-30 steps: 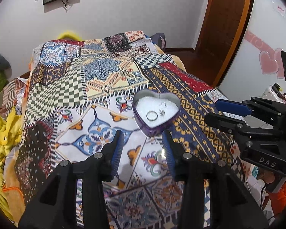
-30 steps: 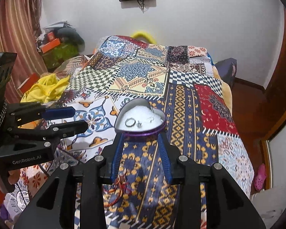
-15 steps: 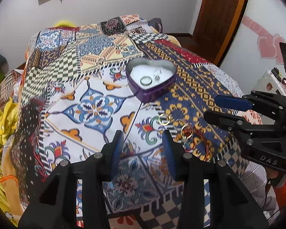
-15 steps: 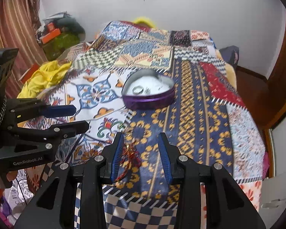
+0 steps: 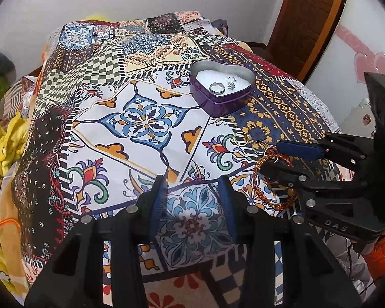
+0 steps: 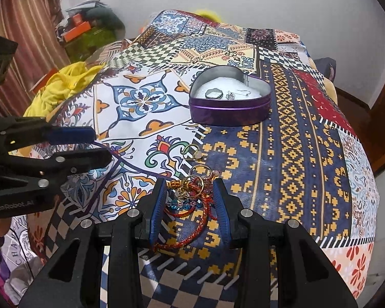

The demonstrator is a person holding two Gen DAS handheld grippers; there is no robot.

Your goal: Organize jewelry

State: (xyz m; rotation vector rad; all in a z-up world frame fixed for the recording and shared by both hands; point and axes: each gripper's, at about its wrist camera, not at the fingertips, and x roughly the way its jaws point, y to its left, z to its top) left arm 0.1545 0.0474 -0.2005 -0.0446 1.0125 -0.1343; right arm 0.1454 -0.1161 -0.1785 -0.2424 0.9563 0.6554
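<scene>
A ring (image 6: 213,94) and an earring (image 6: 231,95) already lie in the heart tin (image 6: 231,113), while the tangled pile (image 6: 192,195) (bracelets, rings) waits on the quilt (image 6: 295,154) between the right gripper (image 6: 190,202)'s parted, empty jaws, the left gripper (image 5: 192,202) likewise spread.

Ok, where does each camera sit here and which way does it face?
Left wrist: on the left gripper, looking down over the patchwork bedspread toward the heart-shaped tin; its own fingers and the right gripper show.
Right wrist: on the right gripper, over the jewelry pile; its own fingers and the left gripper show.
Shared: tin, bedspread, jewelry pile.
</scene>
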